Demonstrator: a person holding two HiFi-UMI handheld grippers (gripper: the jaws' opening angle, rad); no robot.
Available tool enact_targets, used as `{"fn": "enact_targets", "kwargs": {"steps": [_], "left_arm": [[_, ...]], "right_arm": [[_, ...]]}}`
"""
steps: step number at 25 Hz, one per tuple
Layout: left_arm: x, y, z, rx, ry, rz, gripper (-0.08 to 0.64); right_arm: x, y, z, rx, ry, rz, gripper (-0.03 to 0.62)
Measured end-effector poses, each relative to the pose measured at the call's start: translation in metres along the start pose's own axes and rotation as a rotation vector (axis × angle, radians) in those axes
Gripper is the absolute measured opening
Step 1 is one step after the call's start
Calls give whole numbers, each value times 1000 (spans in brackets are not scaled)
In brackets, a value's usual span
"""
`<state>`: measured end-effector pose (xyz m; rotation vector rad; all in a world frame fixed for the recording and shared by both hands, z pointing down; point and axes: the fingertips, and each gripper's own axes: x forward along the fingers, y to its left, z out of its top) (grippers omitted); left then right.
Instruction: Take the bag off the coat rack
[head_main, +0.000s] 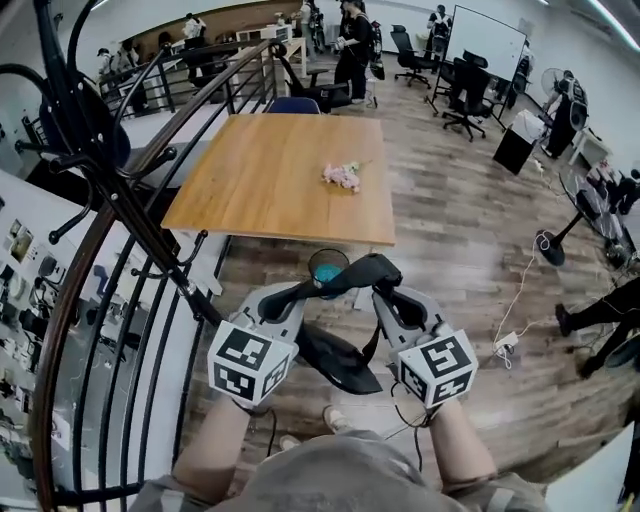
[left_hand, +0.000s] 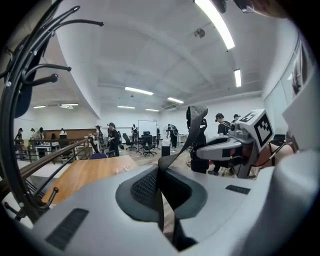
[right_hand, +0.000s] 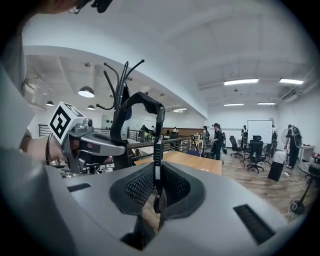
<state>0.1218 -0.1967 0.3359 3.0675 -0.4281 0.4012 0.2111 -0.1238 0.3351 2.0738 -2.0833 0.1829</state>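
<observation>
The black bag (head_main: 338, 362) hangs low between my two grippers, in front of the person's body and clear of the black coat rack (head_main: 95, 165) at the left. Its strap (head_main: 335, 280) arches from one gripper to the other. My left gripper (head_main: 275, 297) is shut on one end of the strap (left_hand: 161, 167), which runs up out of the left gripper (left_hand: 160, 187) in its own view. My right gripper (head_main: 385, 290) is shut on the other end. In the right gripper view the strap (right_hand: 157, 145) loops up from the right gripper (right_hand: 157, 185), with the coat rack (right_hand: 120, 82) behind.
A curved dark railing (head_main: 100, 300) runs along the left beside the rack. Ahead stands a wooden table (head_main: 290, 190) with a small pink thing (head_main: 342, 176) on it, and a round bin (head_main: 327, 266) sits at its near edge. Office chairs and people stand far off.
</observation>
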Motion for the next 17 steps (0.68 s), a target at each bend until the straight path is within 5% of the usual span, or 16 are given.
{"fn": "enact_targets", "kwargs": {"steps": [7, 17], "left_arm": [[36, -25, -14, -12, 37, -100, 15], [53, -24, -16, -40, 51, -133, 17]], "right_arm": [[-19, -29, -29, 38, 49, -76, 54], [-16, -48, -34, 56, 55, -114, 54]]}}
